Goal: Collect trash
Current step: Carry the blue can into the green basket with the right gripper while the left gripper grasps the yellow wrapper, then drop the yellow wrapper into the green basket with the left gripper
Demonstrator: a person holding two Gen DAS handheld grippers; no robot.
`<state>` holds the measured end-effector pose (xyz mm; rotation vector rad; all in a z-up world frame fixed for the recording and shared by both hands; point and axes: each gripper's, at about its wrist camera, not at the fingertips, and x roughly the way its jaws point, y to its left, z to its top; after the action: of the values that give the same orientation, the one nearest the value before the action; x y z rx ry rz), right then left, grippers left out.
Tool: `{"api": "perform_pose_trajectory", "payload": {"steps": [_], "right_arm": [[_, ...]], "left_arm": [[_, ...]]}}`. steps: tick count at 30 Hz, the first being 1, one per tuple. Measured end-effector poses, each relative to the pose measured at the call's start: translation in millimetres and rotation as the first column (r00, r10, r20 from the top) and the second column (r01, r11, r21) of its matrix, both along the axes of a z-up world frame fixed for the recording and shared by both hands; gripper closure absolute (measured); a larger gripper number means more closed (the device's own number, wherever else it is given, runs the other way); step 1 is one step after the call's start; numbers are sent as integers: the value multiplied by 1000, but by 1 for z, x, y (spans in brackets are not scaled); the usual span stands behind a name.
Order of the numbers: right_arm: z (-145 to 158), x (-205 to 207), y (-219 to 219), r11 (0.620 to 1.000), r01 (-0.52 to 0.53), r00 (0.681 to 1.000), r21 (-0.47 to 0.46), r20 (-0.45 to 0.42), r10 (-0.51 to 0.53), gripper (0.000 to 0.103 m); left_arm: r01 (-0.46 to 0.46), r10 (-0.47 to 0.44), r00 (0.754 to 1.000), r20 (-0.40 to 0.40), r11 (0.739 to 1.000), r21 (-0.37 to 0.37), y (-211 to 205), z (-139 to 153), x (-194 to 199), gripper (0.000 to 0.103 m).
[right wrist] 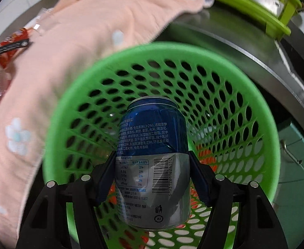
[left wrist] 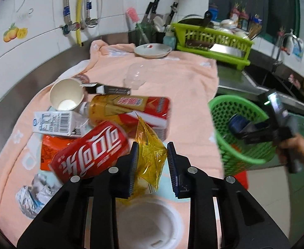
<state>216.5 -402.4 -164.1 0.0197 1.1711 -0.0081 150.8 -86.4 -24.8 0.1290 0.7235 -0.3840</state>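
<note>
My left gripper [left wrist: 152,157] is shut on a crumpled yellow wrapper [left wrist: 148,151] just above the pink towel [left wrist: 172,78]. Beside it lie a red cola can [left wrist: 91,153], a milk carton [left wrist: 54,123], a paper cup [left wrist: 66,94], a yellow bottle [left wrist: 114,108], a red box [left wrist: 152,114] and crumpled foil [left wrist: 33,195]. My right gripper [right wrist: 152,166] is shut on a blue and silver can [right wrist: 153,161] and holds it in the mouth of the green basket [right wrist: 262,114]. The basket also shows at the right of the left wrist view [left wrist: 220,112].
A white plate [left wrist: 153,50], a clear plastic cup [left wrist: 134,76], a knife block and a green dish rack [left wrist: 214,41] stand at the back. A sink with a tap [left wrist: 280,47] is at the far right. A white bowl [left wrist: 150,224] sits under my left gripper.
</note>
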Motion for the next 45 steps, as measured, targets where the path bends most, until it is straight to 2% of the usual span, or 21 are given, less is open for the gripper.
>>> {"api": "perform_pose_trajectory", "payload": {"steps": [5, 11, 14, 17, 23, 30, 33, 39, 40, 42, 45], "right_arm": [[-23, 9, -6, 1000, 18, 997, 5, -69, -18, 39], [-21, 13, -3, 1000, 18, 998, 2, -63, -18, 39], [-20, 13, -8, 1000, 22, 998, 14, -51, -22, 33], [-15, 9, -19, 999, 29, 999, 30, -39, -28, 33], [18, -15, -42, 998, 29, 999, 49, 23, -30, 33], [76, -69, -70, 999, 46, 987, 4, 155, -46, 27], [91, -89, -81, 998, 59, 980, -5, 193, -57, 27], [96, -114, -85, 997, 80, 970, 3, 230, -78, 26], [96, -117, -85, 997, 81, 969, 3, 233, -80, 25], [94, -119, -82, 997, 83, 968, 6, 239, -82, 25], [96, -122, -83, 996, 87, 966, 13, 243, -88, 25]], "left_arm": [[55, -55, 998, 5, 998, -16, -21, 8, -3, 77], [111, -112, 994, -16, 992, -56, -47, 10, -2, 77], [147, -148, 989, -17, 987, -61, -65, 11, -3, 77], [180, -183, 983, -24, 981, -72, -83, 12, -1, 77], [242, -246, 969, -34, 965, -104, -118, 13, 7, 77], [284, -296, 951, -92, 951, -121, -173, -6, 27, 77], [293, -308, 943, -127, 948, -123, -194, -19, 35, 75], [301, -321, 928, -189, 945, -126, -221, -43, 45, 73], [299, -320, 926, -200, 946, -127, -223, -47, 46, 72], [292, -314, 927, -204, 947, -132, -222, -50, 47, 55], [286, -310, 930, -195, 948, -142, -218, -50, 45, 46]]}}
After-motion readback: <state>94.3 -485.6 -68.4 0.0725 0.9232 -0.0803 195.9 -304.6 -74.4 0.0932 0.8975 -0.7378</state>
